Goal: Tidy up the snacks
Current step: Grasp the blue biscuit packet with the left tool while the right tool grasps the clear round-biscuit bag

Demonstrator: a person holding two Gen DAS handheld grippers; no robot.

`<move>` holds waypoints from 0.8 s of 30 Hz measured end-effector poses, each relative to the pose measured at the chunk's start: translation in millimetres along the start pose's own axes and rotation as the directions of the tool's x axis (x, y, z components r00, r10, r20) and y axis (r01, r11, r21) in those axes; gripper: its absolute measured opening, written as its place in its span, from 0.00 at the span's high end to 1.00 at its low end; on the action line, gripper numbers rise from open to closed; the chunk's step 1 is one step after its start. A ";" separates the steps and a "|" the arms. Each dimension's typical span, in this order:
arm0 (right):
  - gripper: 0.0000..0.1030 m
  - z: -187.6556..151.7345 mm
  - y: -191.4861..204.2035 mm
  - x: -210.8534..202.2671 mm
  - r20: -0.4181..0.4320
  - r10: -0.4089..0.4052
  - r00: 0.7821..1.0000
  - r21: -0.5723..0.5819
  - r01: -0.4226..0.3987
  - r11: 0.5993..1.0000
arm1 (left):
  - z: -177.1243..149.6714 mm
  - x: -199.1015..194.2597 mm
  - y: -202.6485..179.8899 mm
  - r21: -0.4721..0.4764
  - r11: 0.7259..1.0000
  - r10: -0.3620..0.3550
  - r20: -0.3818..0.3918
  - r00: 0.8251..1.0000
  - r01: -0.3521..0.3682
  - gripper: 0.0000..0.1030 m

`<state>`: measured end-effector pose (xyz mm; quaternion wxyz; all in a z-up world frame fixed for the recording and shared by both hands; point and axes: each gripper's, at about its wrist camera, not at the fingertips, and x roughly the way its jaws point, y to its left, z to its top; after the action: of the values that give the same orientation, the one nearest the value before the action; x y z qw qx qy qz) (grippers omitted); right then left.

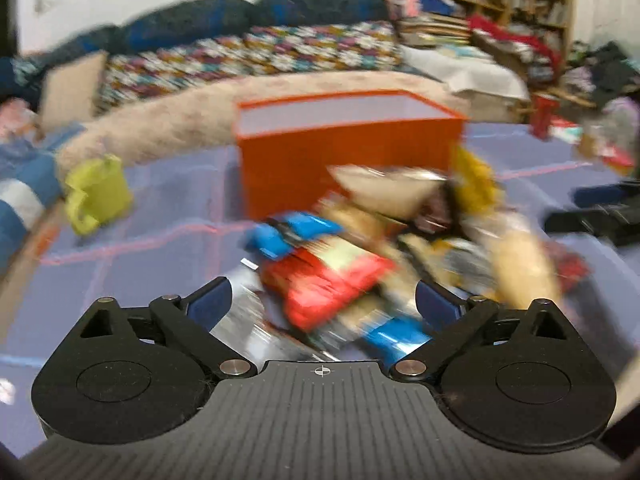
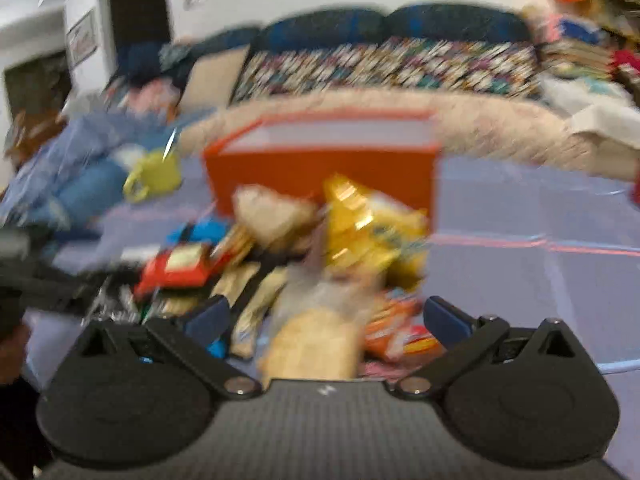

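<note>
My left gripper (image 1: 323,300) has its jaws spread wide, with nothing pressed between the pads; it hangs low over the near edge of the snack pile (image 1: 400,248), above a red packet (image 1: 332,280) and two blue-wrapped ones, one (image 1: 288,232) just behind the red, one (image 1: 396,340) close under the jaws. My right gripper (image 2: 326,318) is equally wide apart and grips nothing; a pale clear bag of biscuits (image 2: 316,344) lies between and below its fingers, though blur keeps me from telling whether they touch. Beside that sits one orange packet (image 2: 396,332), and further off one yellow bag (image 2: 368,228) against the one orange box (image 2: 320,168), which stands open-topped behind the heap on the lilac checked sheet (image 2: 540,280). One lime-green pouch (image 1: 98,196) lies well apart to the left. The exact number of snacks is lost in blur
</note>
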<state>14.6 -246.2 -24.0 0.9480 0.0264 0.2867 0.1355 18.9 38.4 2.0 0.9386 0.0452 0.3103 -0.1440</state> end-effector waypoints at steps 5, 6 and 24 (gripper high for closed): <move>0.00 -22.2 -51.0 -7.2 -0.089 0.024 0.996 0.223 -0.004 0.975 | -18.9 7.0 -28.2 -0.008 0.998 -0.061 -0.098 0.993 0.061 0.30; 0.00 -28.4 -52.9 -10.4 -0.096 0.026 0.995 0.228 -0.003 0.974 | -19.3 11.3 -32.3 -0.002 0.999 -0.053 -0.113 0.992 0.053 0.31; 0.03 -26.6 37.5 26.4 -0.118 0.008 0.993 -0.098 -0.020 0.995 | -28.8 35.0 -43.2 0.037 0.998 -0.051 -0.157 0.986 0.057 0.33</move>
<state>12.0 -203.6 -55.5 0.9287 -0.0266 0.3346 0.1576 16.5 -6.2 -41.8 0.9061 0.0672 0.3807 -0.1719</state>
